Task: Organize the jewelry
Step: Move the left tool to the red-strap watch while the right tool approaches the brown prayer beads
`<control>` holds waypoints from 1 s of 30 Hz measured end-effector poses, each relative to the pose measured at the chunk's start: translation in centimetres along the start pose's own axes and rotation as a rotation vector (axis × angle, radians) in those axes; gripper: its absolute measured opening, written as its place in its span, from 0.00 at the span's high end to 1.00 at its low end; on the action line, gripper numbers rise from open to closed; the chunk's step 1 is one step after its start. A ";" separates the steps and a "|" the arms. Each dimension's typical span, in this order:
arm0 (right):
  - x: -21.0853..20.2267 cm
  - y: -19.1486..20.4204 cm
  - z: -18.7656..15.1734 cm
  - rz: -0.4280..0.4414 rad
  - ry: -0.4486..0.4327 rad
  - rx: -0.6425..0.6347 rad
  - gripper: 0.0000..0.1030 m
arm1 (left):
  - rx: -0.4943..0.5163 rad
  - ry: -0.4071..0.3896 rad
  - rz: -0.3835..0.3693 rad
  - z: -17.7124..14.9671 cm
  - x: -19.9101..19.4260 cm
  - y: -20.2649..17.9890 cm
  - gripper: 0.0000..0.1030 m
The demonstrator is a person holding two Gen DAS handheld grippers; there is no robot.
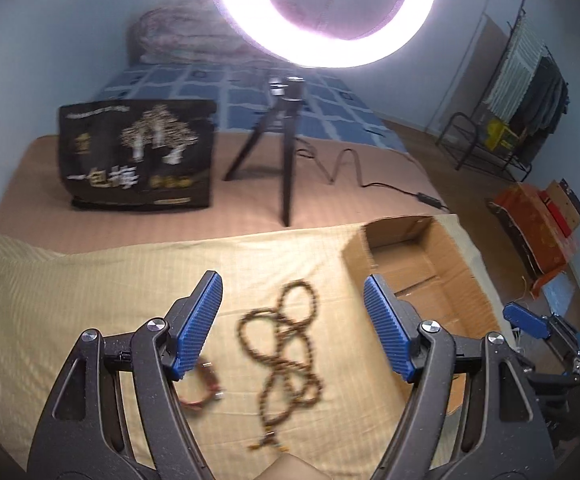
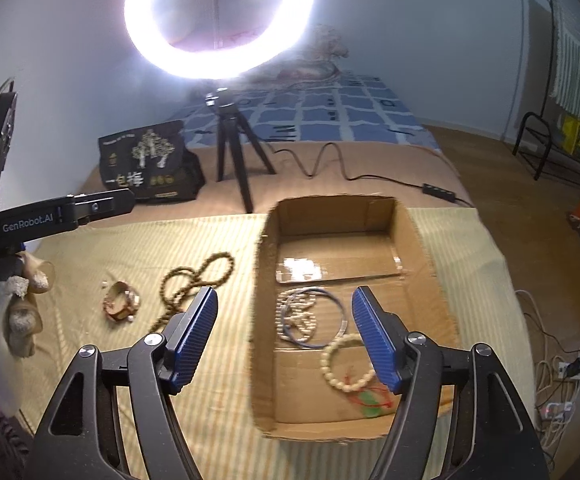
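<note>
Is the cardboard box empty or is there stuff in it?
Not empty. The cardboard box holds a white bead bracelet, a blue ring and other jewelry.

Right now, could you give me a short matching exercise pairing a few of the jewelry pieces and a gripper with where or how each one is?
Things:
1. long brown bead necklace
2. cream bead bracelet
3. thin blue bangle
4. left gripper

Places or states:
A. open, above the cloth
B. in the cardboard box, nearest its front edge
C. looped on the yellow cloth, outside the box
D. in the box, ringing a white bead strand

Pairs: 1-C, 2-B, 3-D, 4-A
</note>
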State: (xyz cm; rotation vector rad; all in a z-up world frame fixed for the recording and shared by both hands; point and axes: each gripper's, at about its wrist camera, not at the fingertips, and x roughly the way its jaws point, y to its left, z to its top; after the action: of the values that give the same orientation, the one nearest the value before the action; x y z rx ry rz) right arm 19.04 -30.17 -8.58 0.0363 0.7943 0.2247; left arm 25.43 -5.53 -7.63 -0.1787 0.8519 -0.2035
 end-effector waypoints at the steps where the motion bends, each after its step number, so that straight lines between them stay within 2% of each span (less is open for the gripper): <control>1: 0.2 0.3 0.1 0.006 0.002 -0.002 0.33 | -0.009 0.004 0.010 -0.1 -0.1 0.9 0.27; 8: 1.9 3.6 0.4 0.071 0.029 -0.013 0.32 | -0.054 0.040 0.066 -1.4 0.0 5.8 0.27; 15: 4.6 6.7 -0.2 0.117 0.086 -0.041 0.32 | -0.090 0.117 0.089 -3.1 1.1 10.0 0.27; 21: 7.3 8.7 -0.9 0.134 0.148 -0.080 0.32 | -0.115 0.198 0.092 -5.0 2.7 12.1 0.27; 23: 8.1 9.2 -1.0 0.144 0.165 -0.079 0.32 | -0.119 0.217 0.089 -5.5 3.2 12.4 0.31; 25: 9.0 9.6 -1.1 0.151 0.185 -0.078 0.32 | -0.115 0.253 0.074 -6.0 3.9 12.5 0.40; 30: 11.5 10.8 -1.5 0.133 0.238 -0.103 0.32 | -0.090 0.284 0.062 -6.8 5.0 12.0 0.42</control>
State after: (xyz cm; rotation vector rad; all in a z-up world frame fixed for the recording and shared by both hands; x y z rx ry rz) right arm 23.77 -17.21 -16.43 -0.0359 1.0172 0.4011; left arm 24.74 4.27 -18.49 -0.2097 1.1487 -0.1339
